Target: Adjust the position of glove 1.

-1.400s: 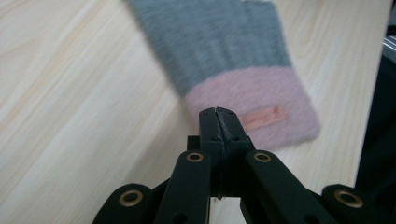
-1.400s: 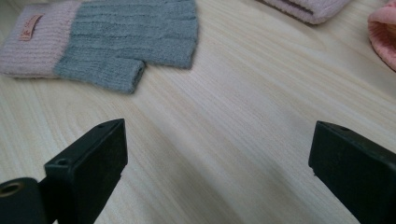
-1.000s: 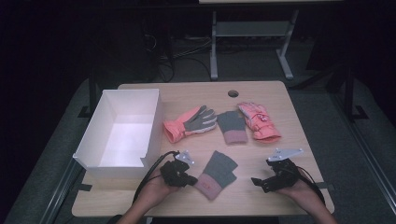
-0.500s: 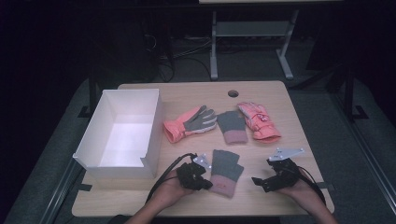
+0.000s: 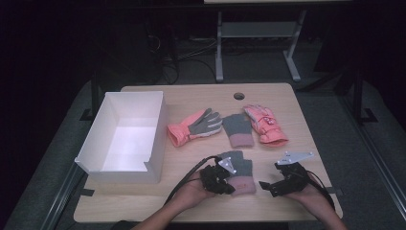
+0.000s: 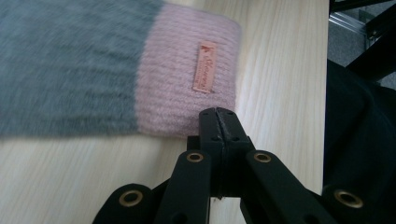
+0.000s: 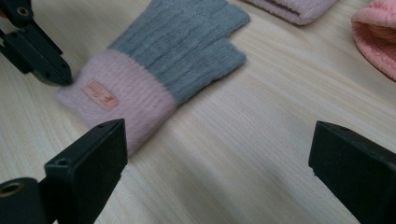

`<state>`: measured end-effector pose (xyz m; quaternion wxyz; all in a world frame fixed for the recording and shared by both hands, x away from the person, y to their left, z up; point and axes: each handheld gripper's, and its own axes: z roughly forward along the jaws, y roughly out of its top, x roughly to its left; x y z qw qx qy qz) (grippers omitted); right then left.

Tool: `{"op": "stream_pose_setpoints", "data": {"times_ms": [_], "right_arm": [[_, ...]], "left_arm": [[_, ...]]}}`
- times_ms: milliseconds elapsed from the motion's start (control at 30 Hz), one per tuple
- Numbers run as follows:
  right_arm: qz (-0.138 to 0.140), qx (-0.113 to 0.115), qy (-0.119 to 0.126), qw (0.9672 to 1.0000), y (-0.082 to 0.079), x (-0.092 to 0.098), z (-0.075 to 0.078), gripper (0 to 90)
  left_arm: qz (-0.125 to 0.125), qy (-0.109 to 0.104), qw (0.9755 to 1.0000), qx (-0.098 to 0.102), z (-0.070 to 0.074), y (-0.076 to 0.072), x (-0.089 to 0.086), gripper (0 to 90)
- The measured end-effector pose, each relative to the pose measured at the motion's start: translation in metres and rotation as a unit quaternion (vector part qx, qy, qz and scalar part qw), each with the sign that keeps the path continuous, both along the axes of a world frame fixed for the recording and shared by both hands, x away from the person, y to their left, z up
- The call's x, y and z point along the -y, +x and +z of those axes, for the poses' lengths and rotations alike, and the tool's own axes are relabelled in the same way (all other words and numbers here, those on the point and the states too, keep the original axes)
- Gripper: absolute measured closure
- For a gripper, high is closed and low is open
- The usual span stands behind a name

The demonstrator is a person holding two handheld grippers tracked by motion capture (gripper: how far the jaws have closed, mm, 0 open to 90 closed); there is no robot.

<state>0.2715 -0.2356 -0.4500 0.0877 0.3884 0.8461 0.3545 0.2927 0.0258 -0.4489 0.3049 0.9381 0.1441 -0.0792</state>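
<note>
Just ahead of the closed left tongs point(image 6: 218, 116), which have slid across the bench point(image 5: 191, 96) to its pink cuff, lies the grey glove point(image 5: 238, 172), ungripped, with the right tongs point(image 7: 219, 154) open nearby.

Light wooden table point(image 5: 191, 96) with a round cable hole point(image 5: 239, 96) near its 12 o'clock edge. Dark grey carpeted floor point(image 5: 335, 115) all around. At 12 o'clock beyond the table, a pale metal desk frame point(image 5: 258, 43); loose cables point(image 5: 186, 60) at 11 o'clock. Room dim, tabletop lit.
</note>
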Motion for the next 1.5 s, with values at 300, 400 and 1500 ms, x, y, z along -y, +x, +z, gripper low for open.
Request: {"op": "stream_pose_setpoints", "data": {"times_ms": [300, 400, 1500], "right_arm": [[-0.004, 0.002, 0.004, 1.0000, 0.000, 0.003, 0.001, 4.0], [-0.005, 0.003, 0.005, 1.0000, 0.000, 0.003, 0.000, 4.0], [-0.004, 0.001, -0.004, 1.0000, 0.001, 0.002, -0.001, 4.0]], "left_arm": [[-0.013, -0.020, 0.9997, 0.009, 0.006, 0.009, 0.026, 89.9], [0.001, -0.020, 0.9993, 0.032, 0.013, 0.022, 0.023, 90.0], [0.084, -0.022, 0.9957, 0.032, 0.007, 0.038, -0.046, 89.9]]}}
